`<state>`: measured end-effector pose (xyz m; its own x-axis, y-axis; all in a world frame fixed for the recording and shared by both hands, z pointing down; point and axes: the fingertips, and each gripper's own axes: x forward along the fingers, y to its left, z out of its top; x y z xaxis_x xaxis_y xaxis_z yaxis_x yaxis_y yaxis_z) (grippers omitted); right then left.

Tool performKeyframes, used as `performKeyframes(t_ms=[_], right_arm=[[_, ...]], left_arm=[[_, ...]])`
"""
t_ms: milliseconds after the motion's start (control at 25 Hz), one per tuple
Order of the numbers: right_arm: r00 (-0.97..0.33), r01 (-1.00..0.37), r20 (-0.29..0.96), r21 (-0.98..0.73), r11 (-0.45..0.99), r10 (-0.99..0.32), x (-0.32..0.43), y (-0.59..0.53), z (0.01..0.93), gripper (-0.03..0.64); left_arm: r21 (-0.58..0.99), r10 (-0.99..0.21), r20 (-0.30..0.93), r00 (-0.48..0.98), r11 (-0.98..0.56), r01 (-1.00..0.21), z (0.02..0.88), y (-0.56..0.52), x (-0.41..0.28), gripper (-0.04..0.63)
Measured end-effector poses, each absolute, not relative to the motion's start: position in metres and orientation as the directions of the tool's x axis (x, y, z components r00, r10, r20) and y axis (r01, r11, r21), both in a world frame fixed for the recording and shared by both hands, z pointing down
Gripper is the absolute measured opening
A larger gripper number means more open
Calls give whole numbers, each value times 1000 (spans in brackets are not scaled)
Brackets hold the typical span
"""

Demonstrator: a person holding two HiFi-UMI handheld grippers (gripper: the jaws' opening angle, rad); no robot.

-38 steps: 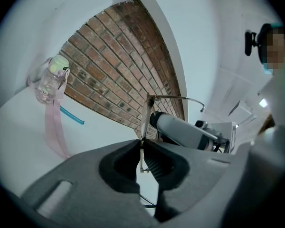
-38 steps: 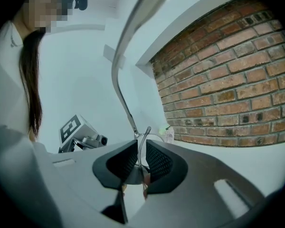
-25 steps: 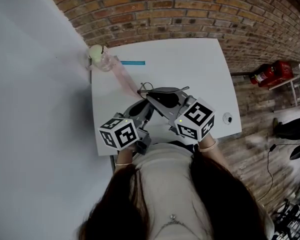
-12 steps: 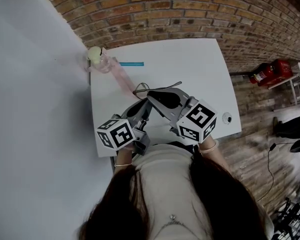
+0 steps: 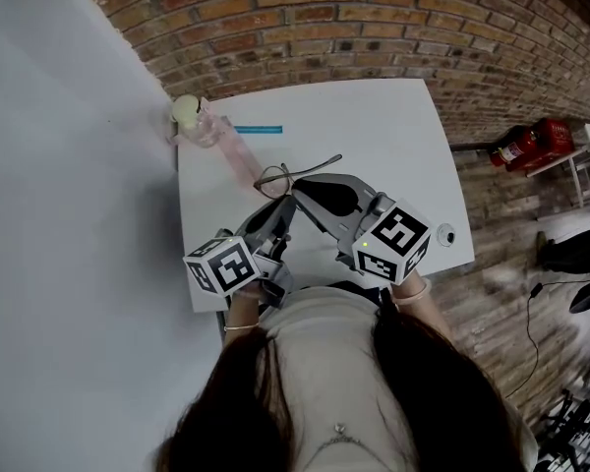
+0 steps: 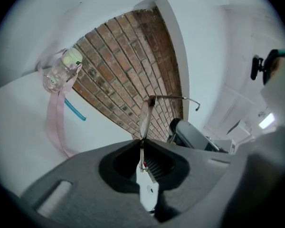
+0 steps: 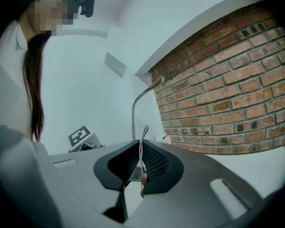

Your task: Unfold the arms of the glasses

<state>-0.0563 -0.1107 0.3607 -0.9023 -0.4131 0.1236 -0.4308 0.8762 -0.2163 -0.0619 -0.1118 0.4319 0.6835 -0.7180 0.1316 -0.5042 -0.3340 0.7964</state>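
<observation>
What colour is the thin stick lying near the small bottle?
Teal-blue stick, clearest in the head view.

Hair: long, dark, straight.
Top: a pale, plain fabric is worn.
Left gripper: moulded in grey, fitted with dark ribbed pads.
Left cube: printed with black-and-white square markers.
Right gripper: the same grey shell.
Right cube: marked alike.

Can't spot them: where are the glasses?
Head view, centre: the glasses are held by the left hand-held gripper and right hand-held gripper, over the white table.
</observation>
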Motion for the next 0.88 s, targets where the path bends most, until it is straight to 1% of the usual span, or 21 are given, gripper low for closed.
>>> performKeyframes(t_ms=[880], right_arm=[[-896, -441, 55, -239, 865, -441, -37, -117, 340, 25]], left_arm=[[866, -734, 75, 675, -288, -409, 432, -113, -70, 21]])
